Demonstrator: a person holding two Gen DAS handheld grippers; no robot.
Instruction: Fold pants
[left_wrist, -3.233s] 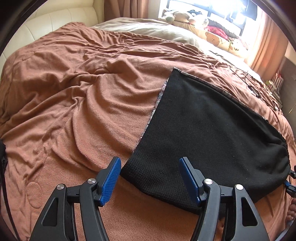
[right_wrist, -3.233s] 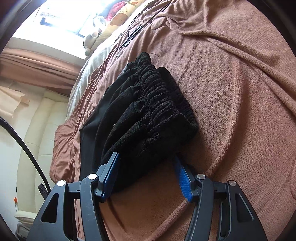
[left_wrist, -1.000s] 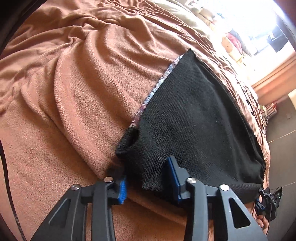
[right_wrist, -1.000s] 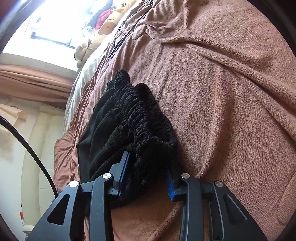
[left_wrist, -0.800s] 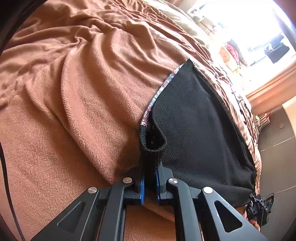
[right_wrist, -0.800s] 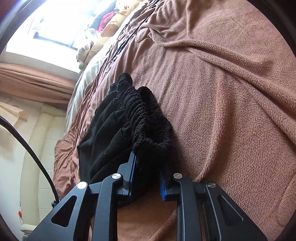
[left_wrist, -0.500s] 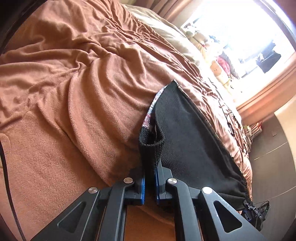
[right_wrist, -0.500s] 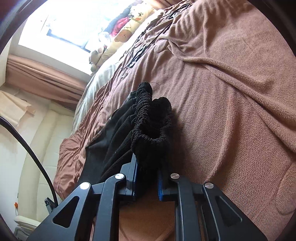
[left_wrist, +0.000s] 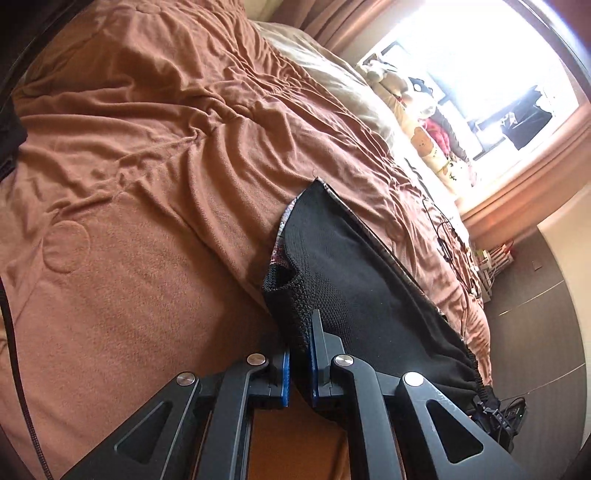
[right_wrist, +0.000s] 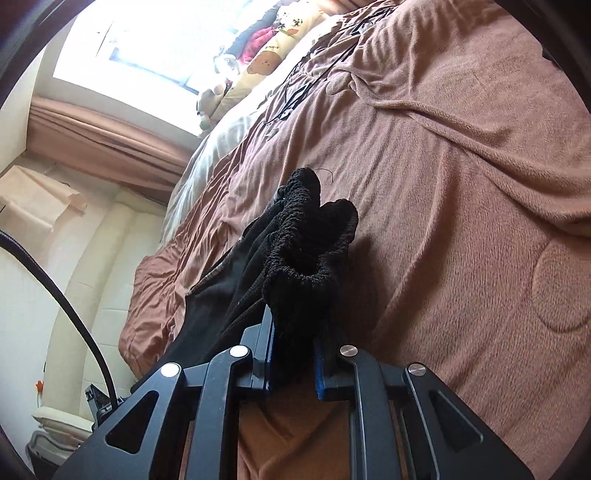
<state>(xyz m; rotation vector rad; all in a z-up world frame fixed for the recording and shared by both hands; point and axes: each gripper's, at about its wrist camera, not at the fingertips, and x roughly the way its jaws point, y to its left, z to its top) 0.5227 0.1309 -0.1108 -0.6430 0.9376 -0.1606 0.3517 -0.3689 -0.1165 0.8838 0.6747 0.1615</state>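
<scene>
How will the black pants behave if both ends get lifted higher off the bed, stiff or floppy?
Probably floppy: the pants sag in a sling between the left gripper and the right one. The thick gathered waistband bunches in the grip, so it likely holds securely. The knit looks coarse, so slipping seems unlikely.

Pants (left_wrist: 369, 295) hem between fingers (left_wrist: 284, 373) hidden; window (left_wrist: 480, 55) overexposed.
</scene>
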